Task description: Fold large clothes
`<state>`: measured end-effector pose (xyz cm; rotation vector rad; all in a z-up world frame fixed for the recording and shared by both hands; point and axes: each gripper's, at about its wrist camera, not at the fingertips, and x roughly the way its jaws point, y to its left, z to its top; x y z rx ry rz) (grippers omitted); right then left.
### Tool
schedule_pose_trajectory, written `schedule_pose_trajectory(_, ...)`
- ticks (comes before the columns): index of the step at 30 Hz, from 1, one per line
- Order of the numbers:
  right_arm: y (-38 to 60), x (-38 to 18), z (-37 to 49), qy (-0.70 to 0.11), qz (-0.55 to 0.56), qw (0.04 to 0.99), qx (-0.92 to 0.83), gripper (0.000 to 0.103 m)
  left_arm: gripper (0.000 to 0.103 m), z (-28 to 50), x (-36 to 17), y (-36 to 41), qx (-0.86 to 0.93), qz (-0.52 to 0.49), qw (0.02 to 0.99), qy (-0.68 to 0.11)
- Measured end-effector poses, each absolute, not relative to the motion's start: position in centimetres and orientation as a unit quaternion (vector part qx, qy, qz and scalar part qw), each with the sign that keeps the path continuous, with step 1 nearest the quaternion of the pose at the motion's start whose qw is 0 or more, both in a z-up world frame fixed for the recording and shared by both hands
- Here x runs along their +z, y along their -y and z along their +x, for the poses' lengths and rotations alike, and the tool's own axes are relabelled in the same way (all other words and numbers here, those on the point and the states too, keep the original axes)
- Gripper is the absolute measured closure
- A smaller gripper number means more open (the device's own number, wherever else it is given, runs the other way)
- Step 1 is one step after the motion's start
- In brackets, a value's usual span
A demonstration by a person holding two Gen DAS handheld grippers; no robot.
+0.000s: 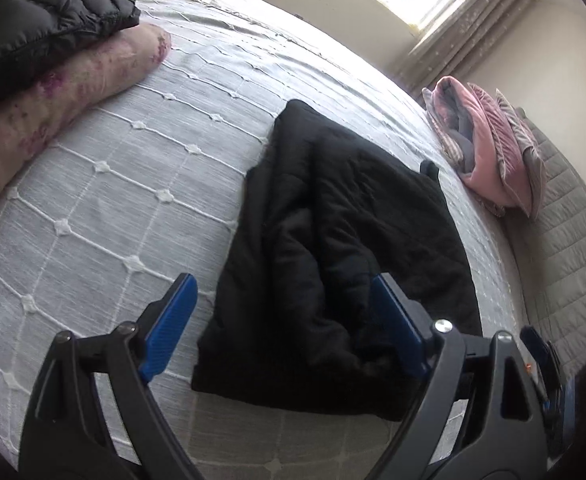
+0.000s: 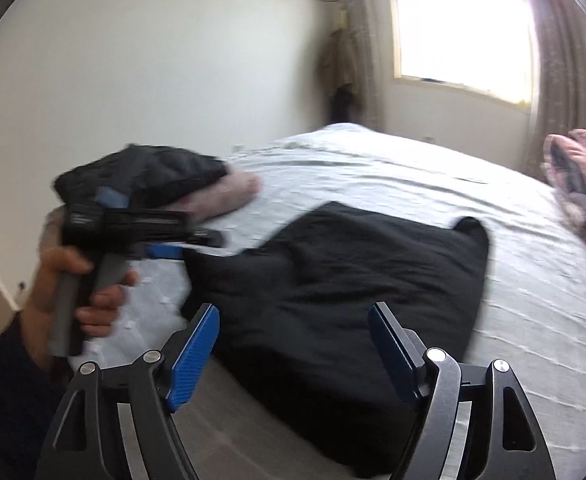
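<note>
A folded black garment point(image 1: 333, 240) lies on a bed point(image 1: 113, 200) covered with a pale quilted spread. The left gripper point(image 1: 285, 320) hovers over its near edge, released, grasping nothing. The right gripper point(image 2: 293, 344) is also spread wide and empty above the garment. At ten o'clock, a black puffer jacket point(image 1: 45, 16) rests on a floral pillow point(image 1: 73, 92). At two o'clock lies pink folded bedding point(image 1: 489, 148).

Surface: bed point(image 1: 125, 184) under a pale grey quilted cover.
Near edge: folded black garment point(image 1: 333, 240), flat on the cover.
Far left: floral pillow point(image 1: 73, 92), black puffer jacket point(image 1: 41, 20) on top.
Right edge: pink and grey folded pile point(image 1: 489, 148).
</note>
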<state>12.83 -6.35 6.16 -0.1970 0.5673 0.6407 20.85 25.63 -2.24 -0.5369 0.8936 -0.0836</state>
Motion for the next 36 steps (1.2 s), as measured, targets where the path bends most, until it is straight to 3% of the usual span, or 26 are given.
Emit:
schedule_pose_trajectory(5, 12.2, 2.9, 16.8, -0.349, -0.032, 0.903, 0.249, 0.029, 0.014, 19.8, -0.9, -24.1, -0.043, -0.249, 0.875, -0.413)
schedule_pose_trajectory(7, 12.1, 2.2, 17.3, -0.371, -0.022, 0.895, 0.244, 0.041, 0.014, 19.3, -0.3, -24.1, -0.044, -0.252, 0.879, -0.403)
schedule_pose_trajectory(9, 11.9, 1.6, 17.9, -0.39, 0.003, 0.882, 0.263, 0.045, 0.014, 19.4, -0.4, -23.6, -0.036, -0.224, 0.883, -0.41)
schedule_pose_trajectory(17, 11.2, 0.1, 17.9, -0.403, -0.019, 0.882, 0.244, 0.045, 0.011, 20.3, -2.1, -21.2, 0.003, -0.168, 0.881, -0.442)
schedule_pose_trajectory(23, 10.2, -1.0, 17.9, -0.402, -0.031, 0.886, 0.229, 0.044, 0.011, 19.3, -1.2, -22.8, 0.021, -0.201, 0.881, -0.427)
schedule_pose_trajectory(34, 10.3, -1.0, 18.2, -0.408, -0.028, 0.884, 0.226, 0.044, 0.011, 20.8, -2.9, -17.4, 0.035, -0.098, 0.883, -0.458)
schedule_pose_trajectory(36, 10.3, -1.0, 18.1, -0.408, -0.027, 0.884, 0.226, 0.044, 0.025, 21.1, -3.1, -18.1, 0.052, -0.125, 0.883, -0.449)
